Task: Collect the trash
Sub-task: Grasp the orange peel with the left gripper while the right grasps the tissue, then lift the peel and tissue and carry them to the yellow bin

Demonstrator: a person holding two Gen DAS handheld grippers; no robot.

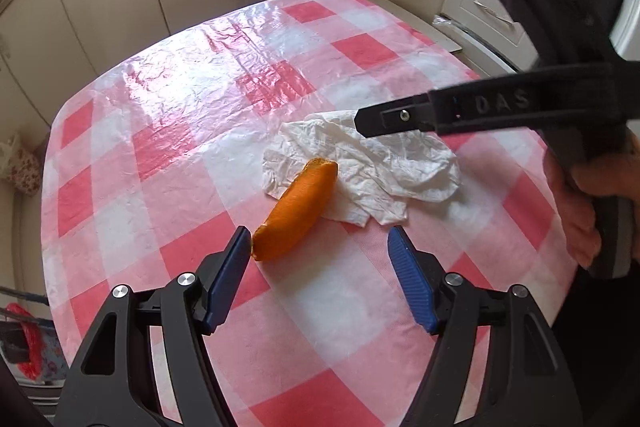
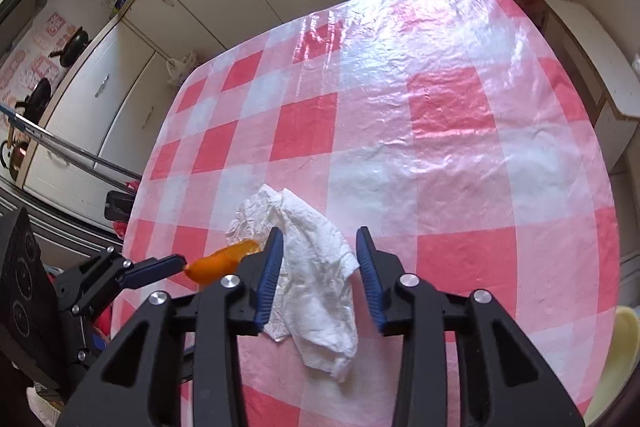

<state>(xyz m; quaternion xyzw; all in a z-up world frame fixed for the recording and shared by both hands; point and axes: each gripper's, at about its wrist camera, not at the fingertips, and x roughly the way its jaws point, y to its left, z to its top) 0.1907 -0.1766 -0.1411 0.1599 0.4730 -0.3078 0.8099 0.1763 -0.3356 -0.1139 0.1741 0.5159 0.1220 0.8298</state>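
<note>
Orange peel (image 1: 294, 213) lies on checked bench (image 1: 160, 147), its far end on a crumpled white tissue (image 1: 372, 167). Left claw (image 1: 320, 263) is spread, nothing pinched, peel's near end touching its left pad. Right claw (image 2: 319, 269) is spread w/ tissue between the pads, not pinched.

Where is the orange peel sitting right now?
The orange peel lies on the checked tablecloth, its far end overlapping the crumpled white tissue. In the left wrist view its near end sits by the left fingertip of the open left hand-held gripper.
</note>
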